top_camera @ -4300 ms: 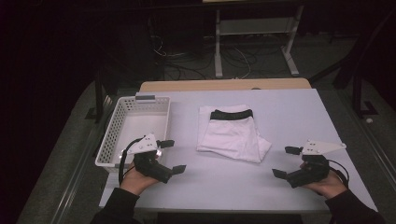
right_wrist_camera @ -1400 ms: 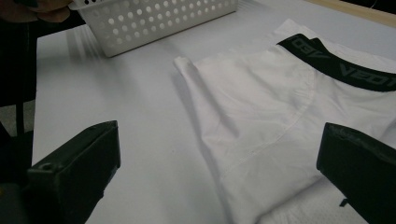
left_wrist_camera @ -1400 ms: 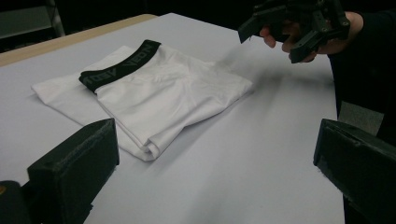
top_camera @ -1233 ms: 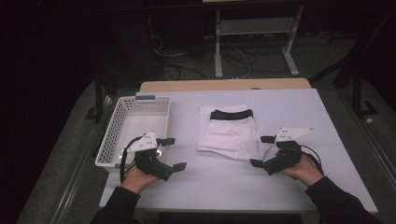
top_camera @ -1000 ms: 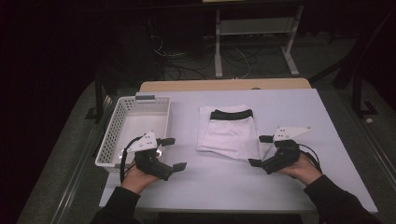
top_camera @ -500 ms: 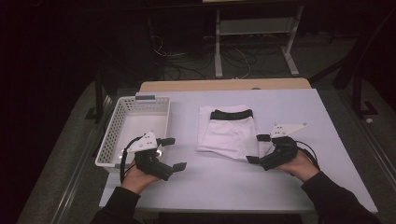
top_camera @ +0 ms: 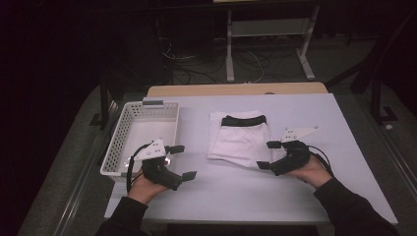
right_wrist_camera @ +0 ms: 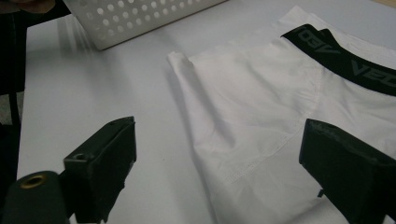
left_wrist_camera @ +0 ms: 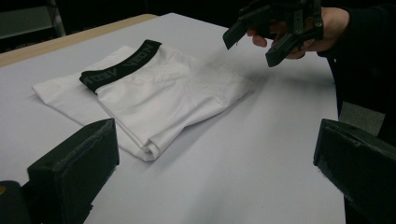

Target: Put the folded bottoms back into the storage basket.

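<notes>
The right gripper has just been narrowing its wide-open jaws, which hold nothing, at the near right corner of the folded white shorts mid-table; the left gripper, agape and empty, sits farther off by the basket.

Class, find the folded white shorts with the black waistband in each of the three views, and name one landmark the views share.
High view: shorts at table centre.
Left gripper view: centre-left, beyond the jaws.
Right gripper view: right half, ahead of the jaws.
Shared landmark: the black waistband.
</notes>
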The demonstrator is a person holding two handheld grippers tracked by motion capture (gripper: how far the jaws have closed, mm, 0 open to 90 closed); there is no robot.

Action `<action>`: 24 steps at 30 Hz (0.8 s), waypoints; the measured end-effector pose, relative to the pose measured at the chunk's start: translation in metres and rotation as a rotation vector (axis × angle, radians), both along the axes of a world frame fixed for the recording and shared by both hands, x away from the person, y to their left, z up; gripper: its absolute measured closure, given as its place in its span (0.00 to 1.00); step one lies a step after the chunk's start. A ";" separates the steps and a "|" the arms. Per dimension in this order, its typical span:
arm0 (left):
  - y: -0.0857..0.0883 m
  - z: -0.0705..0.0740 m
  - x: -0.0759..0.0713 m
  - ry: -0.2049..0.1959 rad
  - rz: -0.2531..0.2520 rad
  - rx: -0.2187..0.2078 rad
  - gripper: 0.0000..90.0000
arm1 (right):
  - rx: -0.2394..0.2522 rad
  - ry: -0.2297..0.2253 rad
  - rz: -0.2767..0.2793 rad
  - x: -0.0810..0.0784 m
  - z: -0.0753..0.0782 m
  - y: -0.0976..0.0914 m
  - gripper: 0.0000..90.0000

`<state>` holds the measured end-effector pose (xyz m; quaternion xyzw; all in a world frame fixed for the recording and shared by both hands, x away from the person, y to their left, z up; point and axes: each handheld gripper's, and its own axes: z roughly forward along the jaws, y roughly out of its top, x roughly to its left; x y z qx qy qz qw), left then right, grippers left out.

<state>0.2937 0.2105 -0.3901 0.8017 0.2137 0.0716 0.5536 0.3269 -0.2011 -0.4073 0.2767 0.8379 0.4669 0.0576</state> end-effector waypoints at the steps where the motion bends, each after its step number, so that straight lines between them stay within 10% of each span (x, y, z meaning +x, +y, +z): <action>1: 0.000 0.000 0.000 0.000 0.000 0.000 0.00 | 0.001 -0.003 0.002 0.001 0.000 0.000 0.15; 24: 0.000 0.000 0.000 0.000 -0.001 -0.001 0.00 | 0.005 -0.004 0.025 0.010 0.000 0.013 0.23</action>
